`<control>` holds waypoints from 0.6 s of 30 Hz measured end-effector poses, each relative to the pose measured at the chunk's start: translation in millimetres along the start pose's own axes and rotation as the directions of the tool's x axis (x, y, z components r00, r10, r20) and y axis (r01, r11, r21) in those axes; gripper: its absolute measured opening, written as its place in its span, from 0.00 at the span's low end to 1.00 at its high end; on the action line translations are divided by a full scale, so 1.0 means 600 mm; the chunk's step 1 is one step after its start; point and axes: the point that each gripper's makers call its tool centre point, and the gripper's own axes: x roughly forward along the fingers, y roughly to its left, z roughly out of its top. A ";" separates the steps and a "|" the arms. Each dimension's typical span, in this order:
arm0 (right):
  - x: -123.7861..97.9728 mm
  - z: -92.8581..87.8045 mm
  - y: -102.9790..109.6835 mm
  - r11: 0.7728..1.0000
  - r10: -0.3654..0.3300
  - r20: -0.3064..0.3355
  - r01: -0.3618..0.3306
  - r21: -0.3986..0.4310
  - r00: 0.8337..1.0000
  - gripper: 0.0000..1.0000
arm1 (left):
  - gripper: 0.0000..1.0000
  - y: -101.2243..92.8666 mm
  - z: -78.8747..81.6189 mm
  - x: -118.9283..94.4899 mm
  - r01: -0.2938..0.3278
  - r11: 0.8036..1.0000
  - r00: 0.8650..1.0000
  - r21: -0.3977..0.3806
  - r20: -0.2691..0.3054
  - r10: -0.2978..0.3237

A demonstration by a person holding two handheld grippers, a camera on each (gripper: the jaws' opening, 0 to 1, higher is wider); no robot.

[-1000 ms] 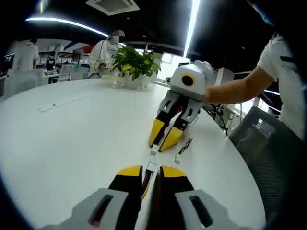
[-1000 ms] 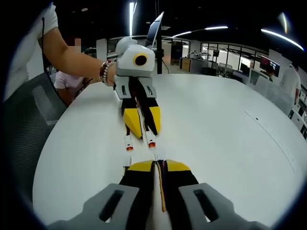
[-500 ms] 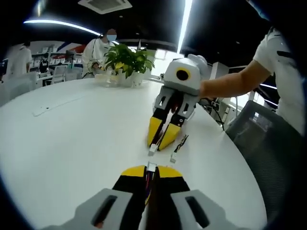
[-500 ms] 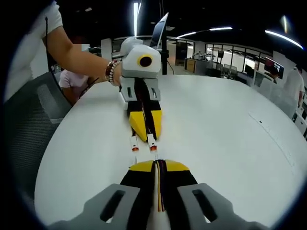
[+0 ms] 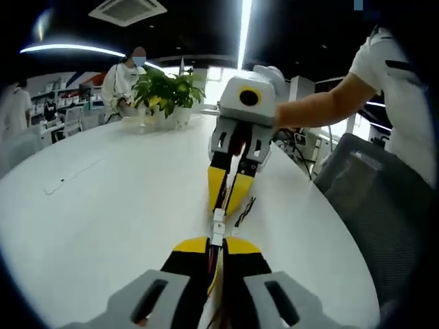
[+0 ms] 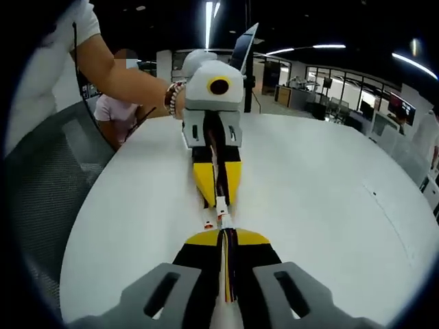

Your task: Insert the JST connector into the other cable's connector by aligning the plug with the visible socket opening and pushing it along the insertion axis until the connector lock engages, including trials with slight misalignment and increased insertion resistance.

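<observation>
My left gripper point(image 5: 216, 241) is shut on a wire bundle whose white connector point(image 5: 217, 232) sticks out past its yellow tips. Facing it, my right gripper point(image 5: 225, 208) is shut on the other cable, and its white connector point(image 5: 218, 218) meets the first one end to end above the white table point(image 5: 103, 199). In the right gripper view, my right gripper point(image 6: 226, 236) clamps red, yellow and black wires, and the left gripper point(image 6: 218, 201) points at it with the white connector point(image 6: 221, 203) touching. A loose branch with a red-tipped plug point(image 6: 208, 223) hangs beside them. I cannot tell if the lock is engaged.
A potted plant point(image 5: 164, 89) stands at the table's far side with a person point(image 5: 123, 77) behind it. A thin strip point(image 5: 68, 179) lies on the left of the table. A mesh chair point(image 5: 363, 199) stands off the right edge, also visible as the chair point(image 6: 55, 171).
The two grippers have come together along one line. The gap between the two white connectors has closed and they now touch.
</observation>
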 end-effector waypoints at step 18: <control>-0.007 0.018 0.007 1.000 -0.004 0.010 0.004 0.003 1.000 0.02 | 0.00 -0.005 0.015 -0.021 -0.009 0.999 0.999 0.031 0.039 0.008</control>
